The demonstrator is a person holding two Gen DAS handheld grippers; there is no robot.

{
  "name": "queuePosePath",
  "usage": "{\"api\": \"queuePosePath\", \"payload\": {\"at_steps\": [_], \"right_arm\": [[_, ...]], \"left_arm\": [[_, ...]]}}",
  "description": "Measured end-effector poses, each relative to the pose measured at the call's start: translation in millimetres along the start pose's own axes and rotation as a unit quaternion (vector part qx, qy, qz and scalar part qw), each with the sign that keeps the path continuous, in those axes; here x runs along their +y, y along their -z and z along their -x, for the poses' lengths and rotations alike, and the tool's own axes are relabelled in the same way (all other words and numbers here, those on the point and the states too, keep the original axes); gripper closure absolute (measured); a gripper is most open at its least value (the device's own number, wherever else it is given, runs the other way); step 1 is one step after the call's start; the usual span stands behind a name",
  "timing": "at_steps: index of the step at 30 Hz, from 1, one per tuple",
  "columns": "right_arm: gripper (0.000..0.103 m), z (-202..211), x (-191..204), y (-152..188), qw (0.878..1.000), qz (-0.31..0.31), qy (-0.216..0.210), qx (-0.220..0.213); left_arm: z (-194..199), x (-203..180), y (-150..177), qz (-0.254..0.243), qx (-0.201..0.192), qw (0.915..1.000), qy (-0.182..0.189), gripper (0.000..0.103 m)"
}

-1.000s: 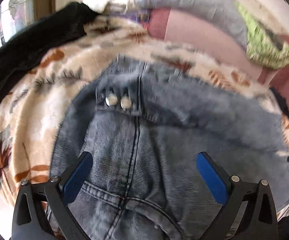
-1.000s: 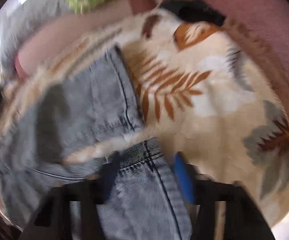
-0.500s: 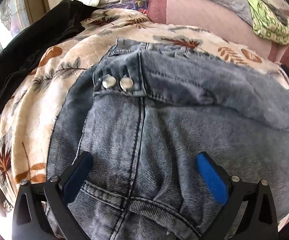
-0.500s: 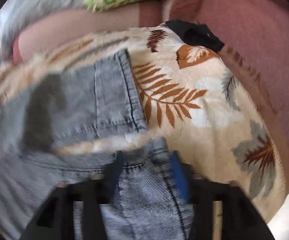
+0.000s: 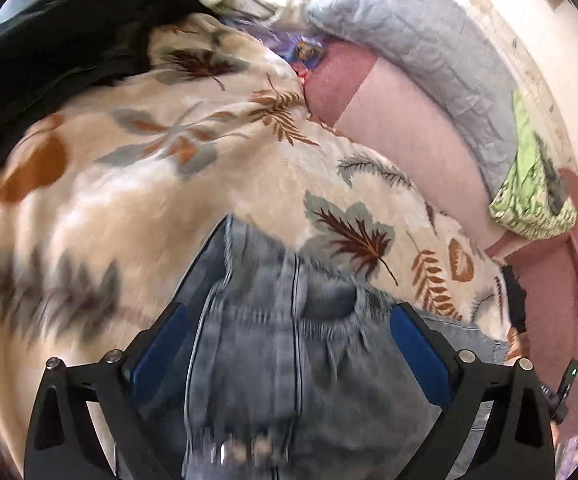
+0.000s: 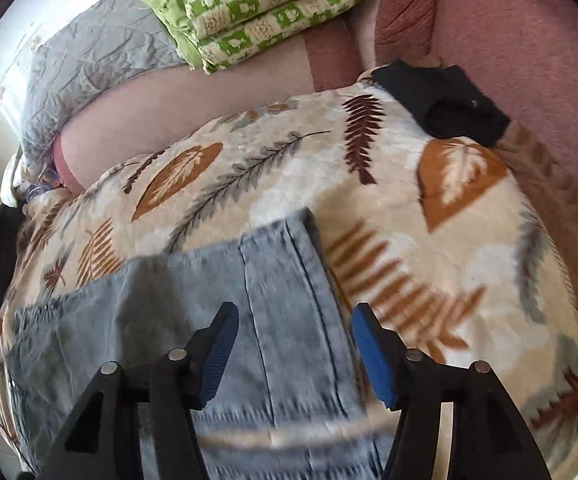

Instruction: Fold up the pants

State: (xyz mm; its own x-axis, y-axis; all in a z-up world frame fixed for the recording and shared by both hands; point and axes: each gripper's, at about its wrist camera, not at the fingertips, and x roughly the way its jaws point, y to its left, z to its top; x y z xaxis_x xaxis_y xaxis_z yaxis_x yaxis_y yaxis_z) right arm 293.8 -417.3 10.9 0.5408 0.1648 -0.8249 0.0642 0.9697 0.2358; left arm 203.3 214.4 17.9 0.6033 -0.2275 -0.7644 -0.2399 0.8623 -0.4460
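Leaf-patterned blanket [image 6: 369, 184] covers the bed, and on it lie the jeans [image 6: 193, 304], pale blue denim, partly folded. In the left view the denim [image 5: 289, 352] runs between my left tongs [image 5: 285, 344]; those jaws stand wide and have just narrowed slightly, pads clear of the cloth. My right tongs [image 6: 293, 352] have just been opening above a hemmed edge of the jeans, pressing nothing. Beyond the blanket: a grey quilt [image 6: 97, 52], a green patterned cloth [image 6: 257, 12], a black garment [image 6: 445, 100], pink upholstery [image 6: 521, 52].
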Motion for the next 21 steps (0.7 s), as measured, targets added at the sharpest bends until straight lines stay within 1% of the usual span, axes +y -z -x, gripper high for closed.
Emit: {"api": "queuePosePath", "payload": {"at_steps": [1, 4, 6, 7, 8, 9, 10, 11, 12, 13, 14, 15, 16, 17, 18, 19, 20, 21], "right_arm": [[0.04, -5, 0, -5, 1.0, 0.0, 0.002, 0.001], [0.04, -17, -3, -18, 1.0, -0.011, -0.003, 0.004], [0.04, -26, -7, -27, 1.0, -0.024, -0.011, 0.008], [0.04, -28, -8, -30, 1.0, -0.026, -0.013, 0.011], [0.04, -32, -9, -32, 0.999, -0.026, -0.015, 0.014], [0.04, -37, -9, -34, 0.999, -0.024, -0.015, 0.018], [0.04, -40, -9, -35, 0.999, -0.022, -0.014, 0.021], [0.041, -46, -8, -36, 0.999, -0.021, -0.014, 0.031], [0.043, -52, -8, -37, 0.999, -0.022, -0.016, 0.039], [0.047, -58, -7, -38, 0.998, -0.02, -0.018, 0.048], [0.057, -63, -5, -39, 0.998, -0.014, -0.012, 0.055], [0.063, -67, -2, -40, 0.998, -0.006, -0.003, 0.059], [0.068, -72, 2, -41, 0.998, 0.009, 0.009, 0.066], [0.073, -77, 6, -41, 0.997, 0.024, 0.025, 0.075], [0.074, -79, 10, -41, 0.995, 0.038, 0.038, 0.08], [0.08, -77, 14, -41, 0.995, 0.051, 0.048, 0.078], [0.089, -71, 18, -42, 0.994, 0.062, 0.059, 0.065], [0.09, -61, 22, -43, 0.994, 0.073, 0.075, 0.043]], "left_arm": [[-9, -1, -8, -0.005, 0.005, 1.0, -0.004, 0.016], [-41, 2, -24, 0.003, 0.035, 0.9992, -0.021, 0.019], [-54, 6, -29, 0.002, 0.04, 0.9987, -0.032, 0.019], [-59, 8, -30, 0.004, 0.043, 0.9985, -0.033, 0.021], [-64, 10, -31, 0.007, 0.047, 0.9984, -0.031, 0.026], [-69, 10, -33, 0.008, 0.054, 0.9981, -0.029, 0.042], [-75, 9, -33, 0.004, 0.063, 0.9973, -0.038, 0.058], [-78, 8, -34, -0.002, 0.069, 0.9962, -0.054, 0.063], [-81, 6, -34, -0.005, 0.07, 0.9953, -0.066, 0.07], [-83, 6, -35, -0.006, 0.069, 0.9951, -0.071, 0.076], [-84, 6, -36, -0.008, 0.068, 0.9945, -0.08, 0.083], [-86, 7, -37, -0.01, 0.069, 0.9928, -0.097, 0.098], [-87, 9, -38, -0.01, 0.071, 0.9917, -0.107, 0.1], [-88, 9, -39, -0.014, 0.074, 0.9915, -0.106, 0.1], [-88, 8, -40, -0.019, 0.076, 0.9906, -0.113, 0.1], [-87, 5, -39, -0.032, 0.075, 0.989, -0.123, 0.1], [-85, 0, -39, -0.049, 0.069, 0.9863, -0.142, 0.1], [-83, -5, -39, -0.062, 0.057, 0.9839, -0.158, 0.1]]}}
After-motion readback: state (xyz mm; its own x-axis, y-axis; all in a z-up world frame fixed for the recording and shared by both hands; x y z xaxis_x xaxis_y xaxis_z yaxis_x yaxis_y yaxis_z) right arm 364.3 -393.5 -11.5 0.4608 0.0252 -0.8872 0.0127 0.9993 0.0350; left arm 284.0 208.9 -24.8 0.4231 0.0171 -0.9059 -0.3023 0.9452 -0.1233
